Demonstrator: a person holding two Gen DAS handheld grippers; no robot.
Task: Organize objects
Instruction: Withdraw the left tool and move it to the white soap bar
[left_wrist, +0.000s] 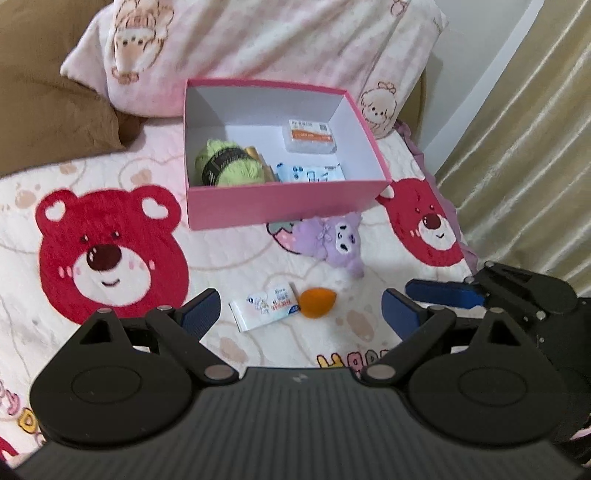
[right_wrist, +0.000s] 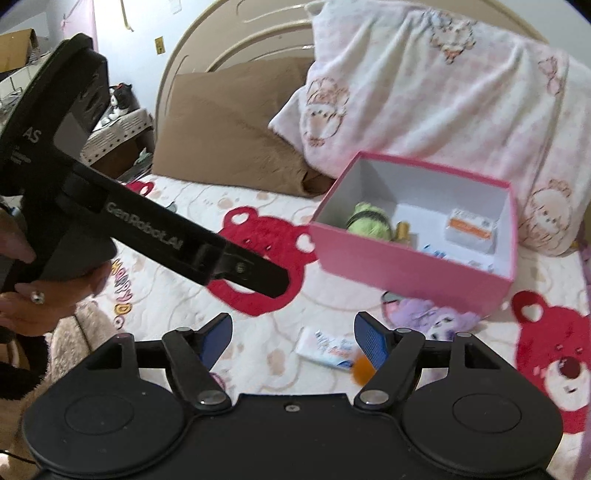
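A pink box (left_wrist: 280, 210) stands open on the bear-print bedspread. Inside it lie a green yarn ball (left_wrist: 229, 166), a clear case with an orange label (left_wrist: 310, 138) and white-blue packets (left_wrist: 310, 173). In front of the box lie a purple plush (left_wrist: 336, 242), a white tissue packet (left_wrist: 264, 304) and an orange sponge (left_wrist: 316, 302). My left gripper (left_wrist: 299, 299) hovers open above the packet and sponge, holding nothing. My right gripper (right_wrist: 292, 319) is open and empty too, with the packet (right_wrist: 325, 349) and sponge (right_wrist: 362, 371) just inside its right finger.
A pink printed pillow (left_wrist: 258, 40) and a brown pillow (left_wrist: 48, 107) lie behind the box. A beige curtain (left_wrist: 528, 147) hangs past the bed's right edge. In the right wrist view a hand (right_wrist: 22, 302) holds the left gripper's body at far left, before a headboard (right_wrist: 229, 40).
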